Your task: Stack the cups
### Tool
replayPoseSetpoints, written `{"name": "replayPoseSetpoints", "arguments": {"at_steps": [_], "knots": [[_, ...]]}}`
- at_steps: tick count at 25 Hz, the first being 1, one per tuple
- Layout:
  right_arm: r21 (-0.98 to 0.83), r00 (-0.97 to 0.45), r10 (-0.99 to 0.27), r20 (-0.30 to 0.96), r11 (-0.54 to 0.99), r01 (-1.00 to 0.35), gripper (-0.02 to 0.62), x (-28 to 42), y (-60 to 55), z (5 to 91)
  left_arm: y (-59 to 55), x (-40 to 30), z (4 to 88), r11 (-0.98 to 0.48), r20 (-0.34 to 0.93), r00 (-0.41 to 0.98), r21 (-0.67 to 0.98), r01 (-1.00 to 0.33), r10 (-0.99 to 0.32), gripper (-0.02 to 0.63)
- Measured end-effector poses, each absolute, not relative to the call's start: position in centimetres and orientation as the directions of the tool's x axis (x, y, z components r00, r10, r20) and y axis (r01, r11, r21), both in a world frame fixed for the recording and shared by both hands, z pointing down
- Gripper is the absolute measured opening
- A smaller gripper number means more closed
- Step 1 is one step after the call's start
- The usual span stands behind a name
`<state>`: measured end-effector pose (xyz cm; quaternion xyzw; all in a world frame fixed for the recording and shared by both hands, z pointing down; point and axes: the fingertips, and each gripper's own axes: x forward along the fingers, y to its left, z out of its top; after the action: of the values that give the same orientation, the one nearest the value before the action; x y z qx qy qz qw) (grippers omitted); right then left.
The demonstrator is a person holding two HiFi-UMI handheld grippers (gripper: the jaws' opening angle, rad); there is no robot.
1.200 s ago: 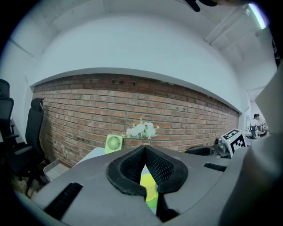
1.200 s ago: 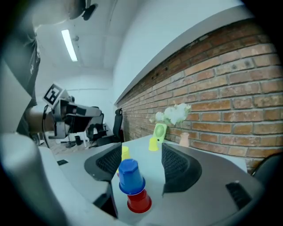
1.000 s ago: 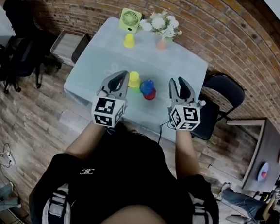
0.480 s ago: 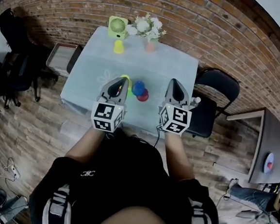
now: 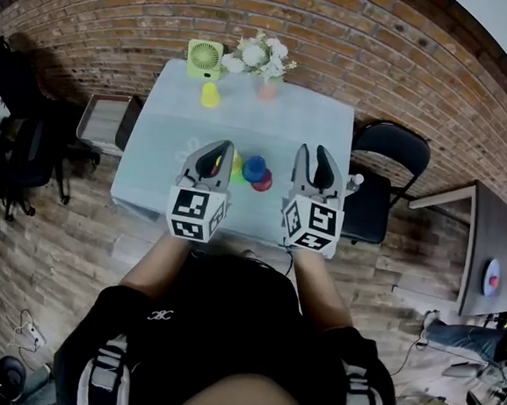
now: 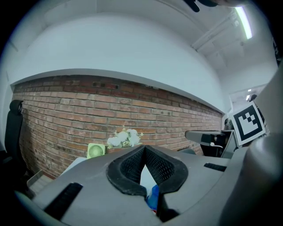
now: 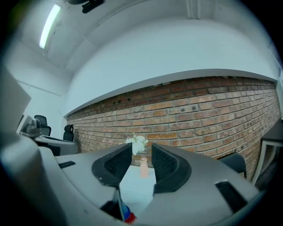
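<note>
Table point(image 5: 313, 127): far yellow cup point(image 5: 210, 95) shows only overhead.

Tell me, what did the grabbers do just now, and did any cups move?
The right gripper shut its jaws, then has just been opening them again, with nothing between them. Nothing was picked up or let go. The left gripper stayed shut and empty, and the blue cup, red cup and far yellow cup kept their places on the table.

No readable text; shirt emblem point(image 5: 157, 314) perhaps letters, blurred.
</note>
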<state>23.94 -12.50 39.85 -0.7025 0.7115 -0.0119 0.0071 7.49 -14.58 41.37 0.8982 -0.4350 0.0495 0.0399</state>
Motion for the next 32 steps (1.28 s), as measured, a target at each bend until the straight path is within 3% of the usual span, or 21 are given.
{"name": "replayPoseSetpoints", "arguments": {"at_steps": [7, 9, 22, 27, 32], "knots": [[-0.064, 0.088, -0.995, -0.040, -0.085, -0.994, 0.278, 18.0, -15.3, 37.9, -18.3, 2.2, 41.3, -0.686, 0.121, 0.684, 0.023, -0.727, -0.720, -0.003], [-0.067, 0.104, -0.994, -0.041, -0.101, -0.993, 0.296, 15.9, -16.2, 37.7, -19.5, 0.4, 41.1, -0.698, 0.117, 0.696, 0.028, -0.715, -0.708, -0.003], [-0.118, 0.102, -0.992, -0.079, -0.093, -0.989, 0.347, 0.4, -24.8, 37.5, -26.7, -13.3, 41.8, -0.709, 0.114, 0.709, 0.046, -0.703, -0.696, -0.003], [-0.105, 0.093, -0.995, -0.021, -0.090, -0.990, 0.347, -5.6, -30.1, 41.2, -29.4, -19.5, 42.8, -0.679, 0.136, 0.679, 0.053, -0.732, -0.721, -0.003], [-0.107, 0.134, -0.988, 0.073, -0.141, -0.984, 0.347, -7.1, -35.2, 46.6, -31.5, -23.0, 44.1, -0.663, 0.161, 0.665, 0.074, -0.745, -0.729, -0.003]]}}
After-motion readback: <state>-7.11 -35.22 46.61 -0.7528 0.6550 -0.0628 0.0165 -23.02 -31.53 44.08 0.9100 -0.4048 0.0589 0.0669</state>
